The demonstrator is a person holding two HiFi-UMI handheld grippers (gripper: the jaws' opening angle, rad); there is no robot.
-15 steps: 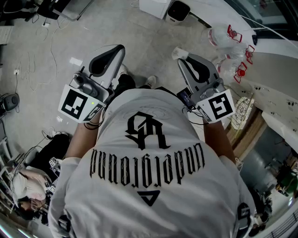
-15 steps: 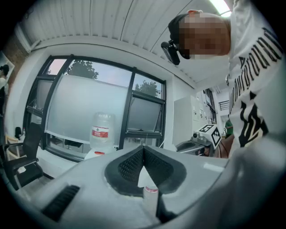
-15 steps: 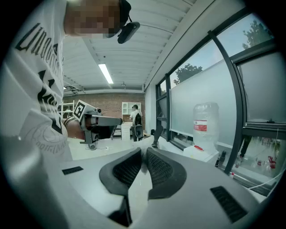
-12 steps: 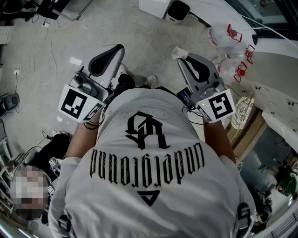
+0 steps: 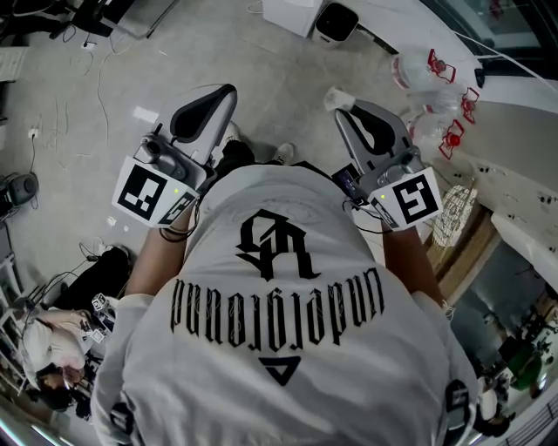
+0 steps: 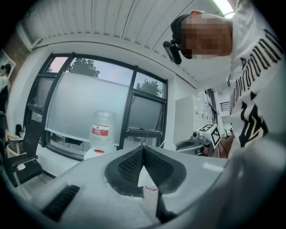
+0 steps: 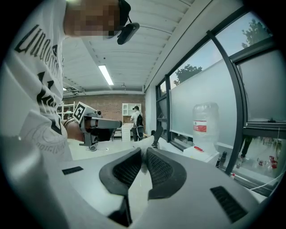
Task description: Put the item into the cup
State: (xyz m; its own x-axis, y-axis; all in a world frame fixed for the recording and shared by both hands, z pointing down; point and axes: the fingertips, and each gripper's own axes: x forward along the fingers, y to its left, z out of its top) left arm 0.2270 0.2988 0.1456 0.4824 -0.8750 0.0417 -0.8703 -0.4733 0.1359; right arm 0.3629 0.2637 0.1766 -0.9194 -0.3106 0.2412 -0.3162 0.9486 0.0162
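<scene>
A bare grey concrete floor (image 5: 261, 70) down below, loose cables (image 5: 96, 78) trailing across the upper left, a white boxy unit (image 5: 324, 17) at the top edge. In the upper right of the head view, clear plastic bags (image 5: 417, 68) with red fittings are bunched together. Below them a wire basket (image 5: 453, 213) sits against the edge of a white table (image 5: 532, 235). In the lower left corner another person (image 5: 48, 353) is low down beside a tangle of gear. The wearer's white T-shirt (image 5: 288, 348) with black lettering fills the middle and blocks most of the floor straight ahead.

Round the room: tall dark-framed windows (image 6: 129, 116) with frosted lower panes, trees beyond them, and a slatted white ceiling (image 6: 111, 22) above. A water jug (image 6: 101, 129) with a red label stands on its dispenser by the sill, and an office chair (image 6: 27, 147) sits at the left edge. The right gripper view shows a brick wall (image 7: 108, 107) at the far end, a strip light (image 7: 106, 74) overhead and a standing figure (image 7: 136, 120) in the distance.

Both forearms (image 5: 157, 261) are bent up, one on each side of the shirt. The grippers point away from the body, well apart, their marker cubes (image 5: 144, 192) turned up towards the head camera. The left gripper (image 6: 143, 148) has its jaw tips pressed together. Low in the hollow between them a small white tube (image 6: 150, 194) with a pinkish band is lodged, and that's the item in hand. The right gripper (image 7: 144, 150) has its jaws drawn in to a thin slit, with nothing caught between them.
</scene>
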